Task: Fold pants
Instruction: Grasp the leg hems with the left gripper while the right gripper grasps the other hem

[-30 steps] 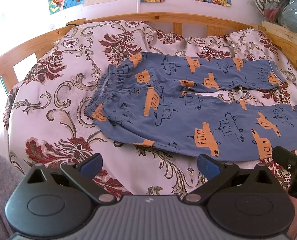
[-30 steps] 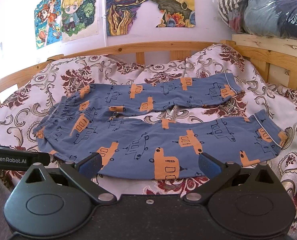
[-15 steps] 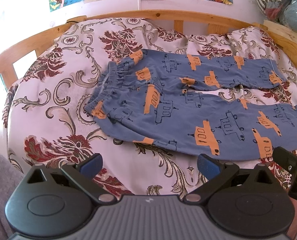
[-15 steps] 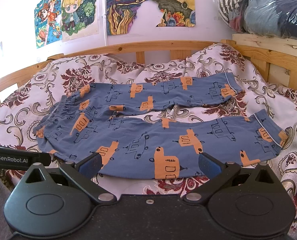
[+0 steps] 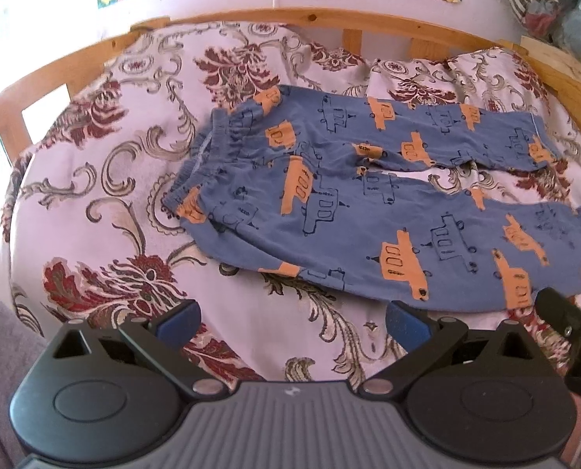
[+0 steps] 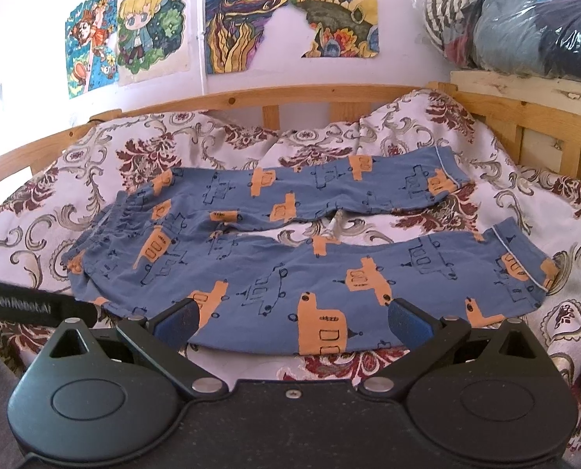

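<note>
Right wrist view shows the pants (image 6: 290, 258) spread unfolded across mid-frame on the bedspread (image 6: 564, 203), both the right gripper (image 6: 290, 318) and left gripper (image 5: 290, 318) gaping empty, so a shallow pinch may snag bedspread too.

I saw a bed (image 6: 231, 95) with a pale wooden rail curving round its far side and a white cover (image 5: 106, 179) printed with dark red flowers and grey scrolls. Blue pants (image 6: 259, 269) with orange vehicle prints lay spread flat directly on it, waistband (image 5: 208, 156) to the left, both legs running right and slightly apart.
</note>
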### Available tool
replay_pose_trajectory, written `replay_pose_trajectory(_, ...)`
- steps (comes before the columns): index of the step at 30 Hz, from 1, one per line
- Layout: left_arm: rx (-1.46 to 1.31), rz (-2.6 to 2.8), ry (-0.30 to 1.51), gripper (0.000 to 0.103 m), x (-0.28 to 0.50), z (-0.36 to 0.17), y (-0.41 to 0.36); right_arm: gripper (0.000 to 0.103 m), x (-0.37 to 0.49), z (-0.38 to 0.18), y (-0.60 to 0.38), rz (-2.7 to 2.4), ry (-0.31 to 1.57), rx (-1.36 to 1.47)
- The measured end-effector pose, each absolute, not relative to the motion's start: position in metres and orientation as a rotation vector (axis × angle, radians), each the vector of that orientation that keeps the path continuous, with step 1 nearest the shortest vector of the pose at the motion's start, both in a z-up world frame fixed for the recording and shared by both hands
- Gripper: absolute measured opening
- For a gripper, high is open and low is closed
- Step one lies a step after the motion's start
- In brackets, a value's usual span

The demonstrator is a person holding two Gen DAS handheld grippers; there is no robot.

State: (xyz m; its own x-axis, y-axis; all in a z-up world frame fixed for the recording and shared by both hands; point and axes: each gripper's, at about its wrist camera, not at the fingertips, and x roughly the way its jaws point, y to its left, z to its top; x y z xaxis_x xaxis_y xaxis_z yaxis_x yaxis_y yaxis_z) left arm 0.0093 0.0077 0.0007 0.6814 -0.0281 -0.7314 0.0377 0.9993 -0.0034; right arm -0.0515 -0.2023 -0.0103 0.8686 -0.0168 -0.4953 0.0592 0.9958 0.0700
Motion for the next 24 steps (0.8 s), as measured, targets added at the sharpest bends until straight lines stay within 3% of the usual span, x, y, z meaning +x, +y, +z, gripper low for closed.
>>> replay_pose_trajectory(12,0.204,-0.191,0.774,0.103,0.094,0.042,0.028,0.102,0.001,0.000,-0.218,0.118,0.622,0.078)
replay_pose_trajectory(24,0.362,-0.489,0.799,0.103,0.279,0.032,0.086,0.102,0.172,-0.008,-0.228,0.460,0.753,-0.053)
